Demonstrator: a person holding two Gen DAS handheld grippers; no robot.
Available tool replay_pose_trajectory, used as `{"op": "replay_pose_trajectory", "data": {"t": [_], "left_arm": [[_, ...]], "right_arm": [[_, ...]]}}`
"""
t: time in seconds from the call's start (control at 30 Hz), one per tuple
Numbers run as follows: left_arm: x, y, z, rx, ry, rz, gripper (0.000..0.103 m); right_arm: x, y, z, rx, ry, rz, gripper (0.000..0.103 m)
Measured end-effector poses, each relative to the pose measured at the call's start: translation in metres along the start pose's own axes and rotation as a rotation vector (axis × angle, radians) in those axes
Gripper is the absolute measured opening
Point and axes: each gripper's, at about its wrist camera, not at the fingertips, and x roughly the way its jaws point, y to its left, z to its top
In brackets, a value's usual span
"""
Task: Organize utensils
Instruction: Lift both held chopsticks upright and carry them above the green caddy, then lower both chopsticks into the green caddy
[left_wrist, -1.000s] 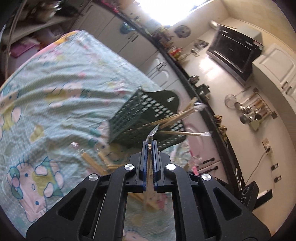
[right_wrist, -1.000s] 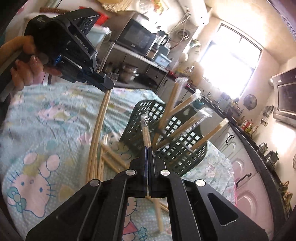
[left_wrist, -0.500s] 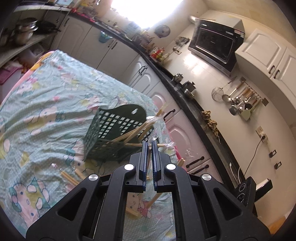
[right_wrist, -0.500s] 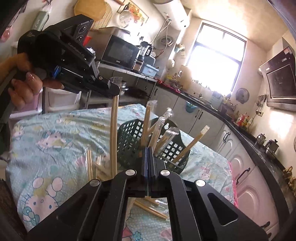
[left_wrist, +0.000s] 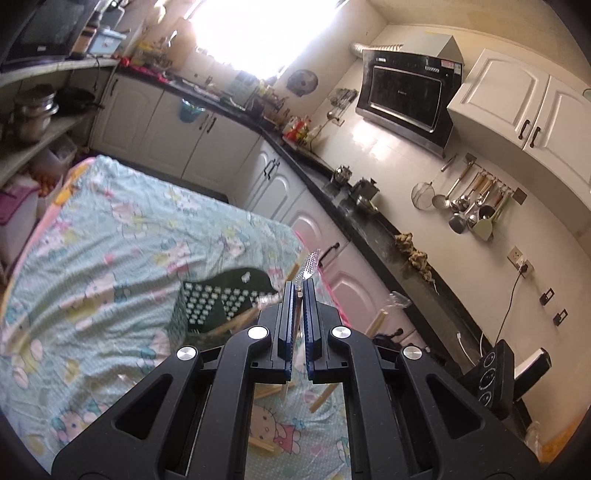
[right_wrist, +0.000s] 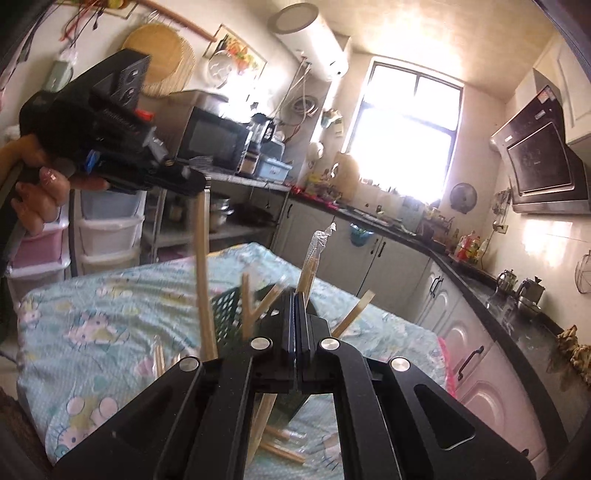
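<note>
Left gripper (left_wrist: 300, 291) jaws clamped on wrapped wooden chopsticks (right_wrist: 202, 280), right gripper (right_wrist: 298, 299) jaws likewise on a second wrapped pair (right_wrist: 314, 258), dark green perforated plastic basket (left_wrist: 218, 302) near the cartoon-print tablecloth's (left_wrist: 110, 236) far right edge, no legible labels.

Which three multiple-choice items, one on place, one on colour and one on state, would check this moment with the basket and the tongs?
1. Where does the basket stand?
A. on the black counter
B. on the patterned tablecloth
C. on a shelf

2. What colour is the basket?
A. white
B. red
C. dark green

3. How are the right tongs?
A. wide open, empty
B. shut on wrapped chopsticks
C. shut on a spoon

Key: 1 B, the cloth shows around the basket. 2 C, its mesh walls are dark green. 3 B, the pads meet on sticks whose clear wrapper juts out ahead.
</note>
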Motion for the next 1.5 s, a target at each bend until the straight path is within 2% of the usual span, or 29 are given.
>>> {"op": "replay_pose_trajectory", "data": {"t": [0.37, 0.83, 1.2, 1.5], "left_arm": [[-0.036, -0.007, 0.039, 0.075, -0.107, 0.082, 0.002], [-0.026, -0.005, 0.069, 0.120, -0.155, 0.166, 0.002], [-0.006, -0.003, 0.080, 0.129, -0.180, 0.190, 0.002], [0.017, 0.004, 0.073, 0.136, -0.177, 0.217, 0.002]], "right_arm": [[0.008, -0.029, 0.042, 0.034, -0.088, -0.040, 0.000], [0.036, -0.047, 0.080, 0.056, -0.147, -0.063, 0.000], [0.059, -0.051, 0.086, 0.082, -0.157, -0.062, 0.000], [0.076, -0.047, 0.075, 0.106, -0.149, -0.045, 0.001]]}}
